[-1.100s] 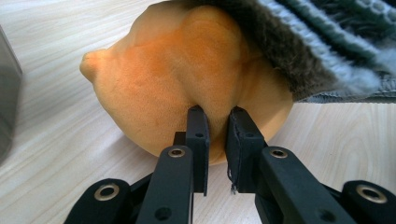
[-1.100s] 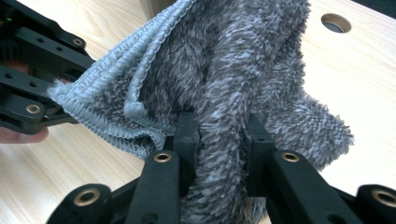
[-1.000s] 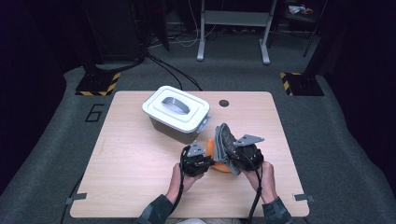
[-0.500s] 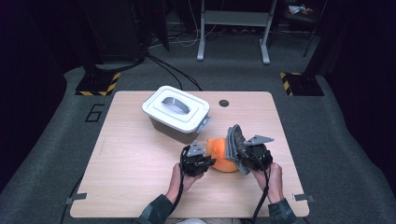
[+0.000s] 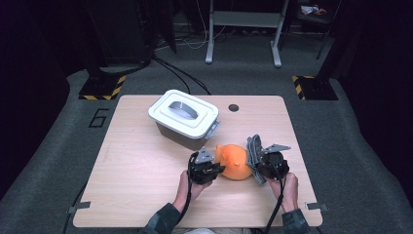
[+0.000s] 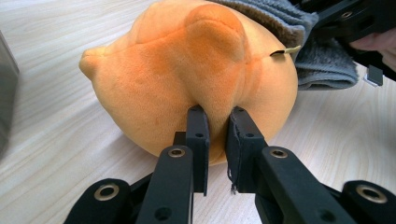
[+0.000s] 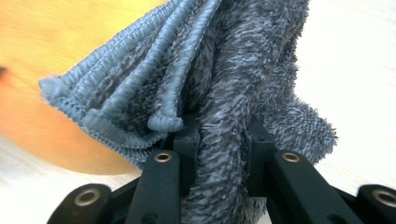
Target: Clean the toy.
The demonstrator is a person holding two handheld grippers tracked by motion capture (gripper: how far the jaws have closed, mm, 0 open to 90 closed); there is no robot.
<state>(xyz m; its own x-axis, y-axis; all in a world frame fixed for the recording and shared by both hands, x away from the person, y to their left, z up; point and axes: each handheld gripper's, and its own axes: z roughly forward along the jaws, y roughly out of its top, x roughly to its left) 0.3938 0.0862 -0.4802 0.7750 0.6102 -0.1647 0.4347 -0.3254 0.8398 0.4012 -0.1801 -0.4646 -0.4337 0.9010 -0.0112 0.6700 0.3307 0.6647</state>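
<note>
Left gripper (image 6: 217,123) pinching orange plush (image 6: 187,70); right gripper (image 7: 219,140) clamped on grey cloth (image 7: 224,65). Thin pinch could slip under wiping pressure.

High view overhead, far; tong views close, sharing orange plush (image 6: 196,70).

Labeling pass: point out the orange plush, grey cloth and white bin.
orange plush (image 6: 187,74), left gripper view, its front bulge
grey cloth (image 7: 233,84), right gripper view, fuzzy fold
white bin (image 5: 182,111), high view, lid top
</note>
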